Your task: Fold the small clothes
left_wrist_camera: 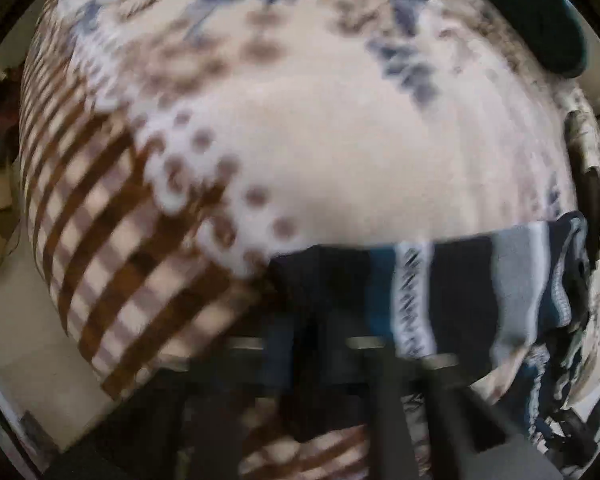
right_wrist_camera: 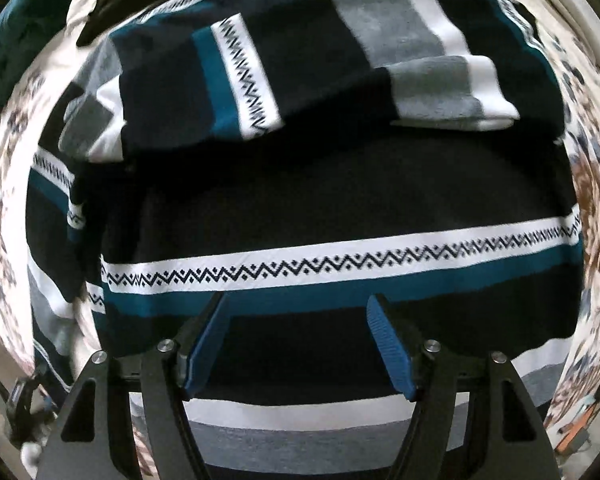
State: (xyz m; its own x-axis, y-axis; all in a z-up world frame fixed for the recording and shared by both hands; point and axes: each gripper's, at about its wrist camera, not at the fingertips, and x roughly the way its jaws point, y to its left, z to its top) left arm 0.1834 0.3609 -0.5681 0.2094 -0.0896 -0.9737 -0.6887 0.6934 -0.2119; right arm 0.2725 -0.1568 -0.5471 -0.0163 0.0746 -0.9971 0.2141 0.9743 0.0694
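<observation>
Striped sweater (right_wrist_camera: 340,184), navy with teal, white and grey bands, lies partly folded on a patterned bedspread (left_wrist_camera: 300,128), one sleeve laid across its far half. Right gripper (right_wrist_camera: 300,344) hangs directly above the sweater's near half, blue pads (right_wrist_camera: 392,352) spread apart, nothing between them. Left gripper (left_wrist_camera: 312,336), blurred, is clenched at the sweater's edge; whether cloth is pinched cannot be told.

Sweater (right_wrist_camera: 300,184) on bedspread (left_wrist_camera: 340,152) (sleeve (right_wrist_camera: 340,64) atop)
</observation>
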